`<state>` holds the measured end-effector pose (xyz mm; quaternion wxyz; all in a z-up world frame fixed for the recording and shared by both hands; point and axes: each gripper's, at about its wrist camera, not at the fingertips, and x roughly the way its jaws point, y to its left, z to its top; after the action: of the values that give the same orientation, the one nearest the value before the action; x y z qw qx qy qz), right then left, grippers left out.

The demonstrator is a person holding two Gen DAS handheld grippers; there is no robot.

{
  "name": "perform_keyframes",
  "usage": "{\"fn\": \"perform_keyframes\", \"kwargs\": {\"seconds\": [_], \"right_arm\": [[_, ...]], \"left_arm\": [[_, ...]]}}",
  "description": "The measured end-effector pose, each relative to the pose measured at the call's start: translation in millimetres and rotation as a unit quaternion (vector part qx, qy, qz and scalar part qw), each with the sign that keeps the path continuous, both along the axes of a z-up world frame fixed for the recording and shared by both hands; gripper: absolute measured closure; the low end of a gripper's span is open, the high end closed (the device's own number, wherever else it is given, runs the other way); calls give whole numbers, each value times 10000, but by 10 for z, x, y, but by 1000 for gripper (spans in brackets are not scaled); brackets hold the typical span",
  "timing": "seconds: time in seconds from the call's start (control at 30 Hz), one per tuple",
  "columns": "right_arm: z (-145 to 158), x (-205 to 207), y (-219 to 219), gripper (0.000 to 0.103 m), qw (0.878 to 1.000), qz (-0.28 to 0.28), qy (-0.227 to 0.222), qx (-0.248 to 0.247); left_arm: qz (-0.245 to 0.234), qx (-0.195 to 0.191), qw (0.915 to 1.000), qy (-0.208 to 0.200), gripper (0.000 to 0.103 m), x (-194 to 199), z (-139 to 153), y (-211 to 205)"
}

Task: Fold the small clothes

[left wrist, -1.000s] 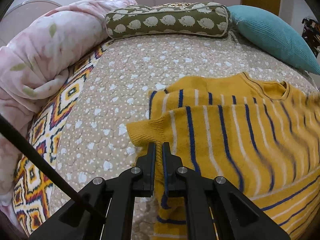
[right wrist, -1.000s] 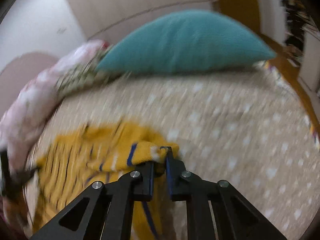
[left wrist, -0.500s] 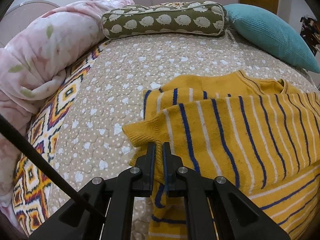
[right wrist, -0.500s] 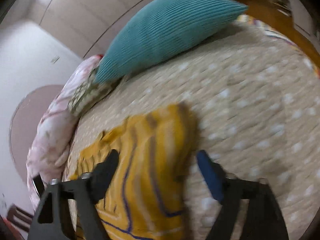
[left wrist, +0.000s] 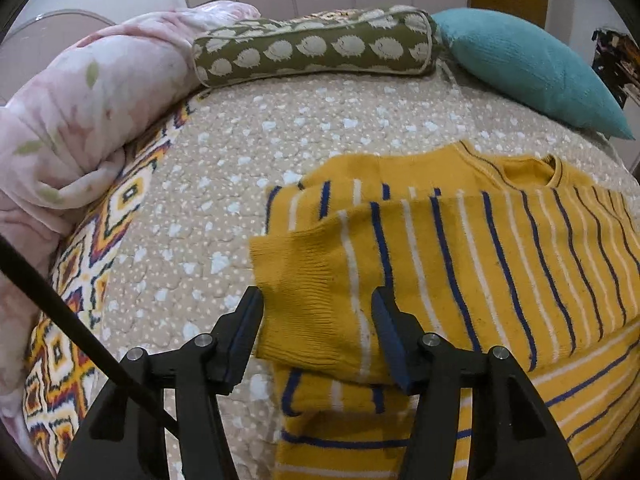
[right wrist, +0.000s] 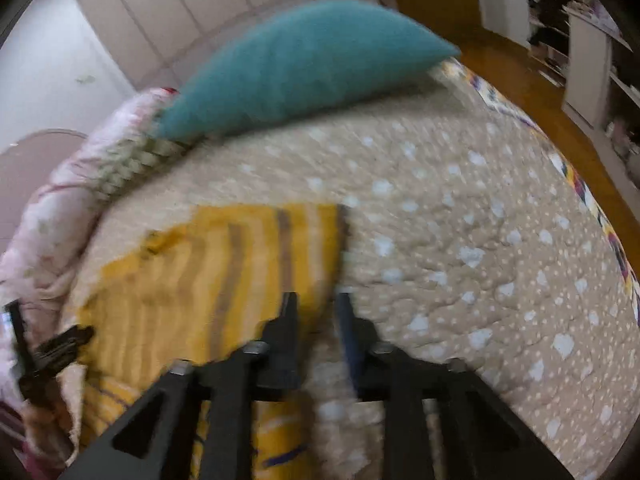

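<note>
A small mustard-yellow sweater [left wrist: 460,264] with blue and white stripes lies flat on the bed, one sleeve folded across its body, the ribbed cuff [left wrist: 304,280] at the left. My left gripper [left wrist: 318,308] is open, its fingers either side of the cuff, holding nothing. In the blurred right wrist view the sweater [right wrist: 224,264] lies to the left. My right gripper [right wrist: 314,304] is open and empty, at the sweater's right edge. The other gripper [right wrist: 52,352] shows at the far left there.
The bed has a beige dotted quilt [left wrist: 280,136]. A pink floral duvet [left wrist: 80,112] is rolled along the left. A green hedgehog bolster [left wrist: 316,52] and a teal pillow [left wrist: 528,68] lie at the head. The bed's right edge [right wrist: 592,208] drops to a wooden floor.
Both grippers have opened and let go of the sweater. The sleeve now rests folded across the body. The right gripper swung and sits at the sweater's right edge.
</note>
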<state>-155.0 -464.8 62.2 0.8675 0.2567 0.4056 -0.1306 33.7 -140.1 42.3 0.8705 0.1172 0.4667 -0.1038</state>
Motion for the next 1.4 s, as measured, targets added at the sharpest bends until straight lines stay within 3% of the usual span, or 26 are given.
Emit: {"fn": "perform_keyframes", "kwargs": {"seconds": [0.07,0.17,0.27,0.3,0.4,0.43,0.5,0.6,0.67,0.77,0.87,0.97,1.03,1.13,1.2,1.4], "right_arm": [[93,-25,164,21,9993,261,-259,93],[43,97,467,22,9967,774,-70,-223],[-184,217,583,79,9916,948,562,-682],[-224,192,563,83,9915,929,585,-696],[-281,50,352,85,9957,537,498,-564],[-311,28,343,85,9964,536,488,-433],[-285,26,391,74,9956,610,531,-469],[-62,-34,466,43,9947,493,439,-794],[132,-90,489,41,9942,338,41,-1017],[201,36,492,44,9952,306,-96,-920],[-13,344,550,73,9919,402,390,-1144],[-372,509,480,73,9836,233,956,-1508],[-357,448,428,72,9875,130,806,-1347],[-180,256,407,63,9907,198,711,-1140],[-39,92,453,45,9906,259,706,-1146],[218,-494,571,33,9906,428,658,-1122]], "left_arm": [[59,-31,10000,43,43,17,-14,30],[126,-66,9997,196,43,23,-57,57],[42,-150,9997,187,35,-54,-13,111],[23,-176,9997,156,29,-78,4,123],[-13,-110,9999,66,26,-143,1,131],[-31,-29,10000,84,26,-145,-24,116],[0,-15,9999,99,26,-151,-41,123],[84,-145,9998,96,26,-174,11,166],[158,-168,9997,22,26,-178,54,179],[131,-96,9999,48,26,-168,41,149],[88,44,9999,83,26,-149,-44,103],[120,-27,9997,226,26,-123,-102,124],[150,-157,9995,230,26,-148,-61,178],[162,-134,9996,181,26,-225,13,240],[144,-164,9997,146,26,-299,66,301],[153,-212,9997,13,26,-573,233,502]]}}
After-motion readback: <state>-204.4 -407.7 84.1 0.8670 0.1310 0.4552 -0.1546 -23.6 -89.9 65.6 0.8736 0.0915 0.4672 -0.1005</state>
